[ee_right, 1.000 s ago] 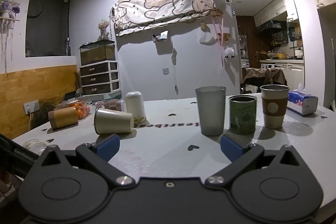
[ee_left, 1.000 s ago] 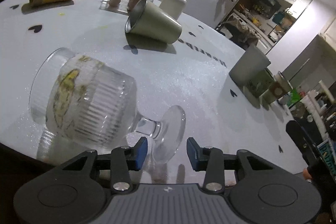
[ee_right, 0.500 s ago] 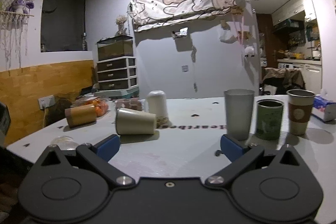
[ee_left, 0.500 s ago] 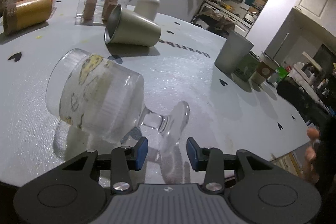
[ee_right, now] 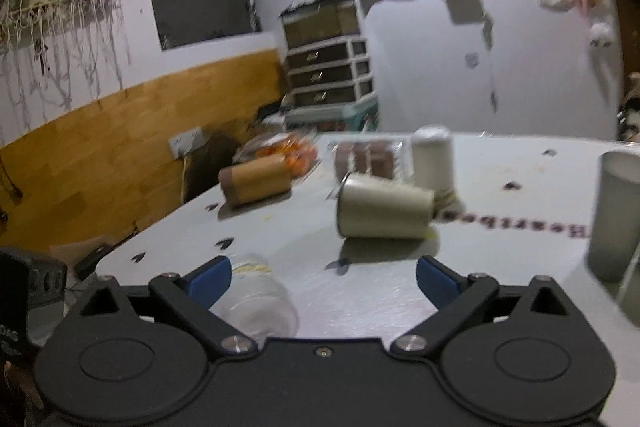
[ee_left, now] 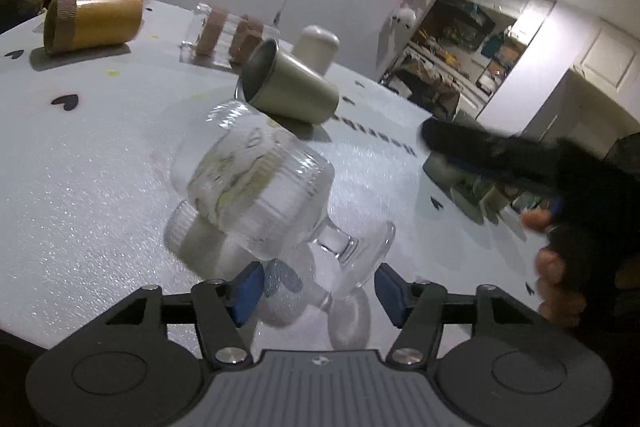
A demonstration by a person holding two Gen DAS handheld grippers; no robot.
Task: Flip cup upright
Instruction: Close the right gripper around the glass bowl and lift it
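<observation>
A ribbed glass goblet (ee_left: 260, 195) with a yellow print lies on its side on the white table (ee_left: 80, 167), its foot (ee_left: 362, 259) toward me. My left gripper (ee_left: 318, 287) is open, its blue pads either side of the foot and not touching it. My right gripper (ee_right: 322, 279) is open and empty; the goblet's bowl (ee_right: 256, 301) shows blurred by its left pad. In the left wrist view the right gripper and hand come in from the right as a dark blur.
A beige metal cup (ee_left: 288, 91) lies on its side behind the goblet. A tan cup (ee_left: 92, 23) lies at the far left, and a white upside-down cup (ee_left: 316, 47) stands behind. A grey cup (ee_right: 614, 215) stands at the right.
My left gripper has opened wider around the goblet's foot and the goblet has turned. My right gripper has swung left toward the goblet, its view blurred.
</observation>
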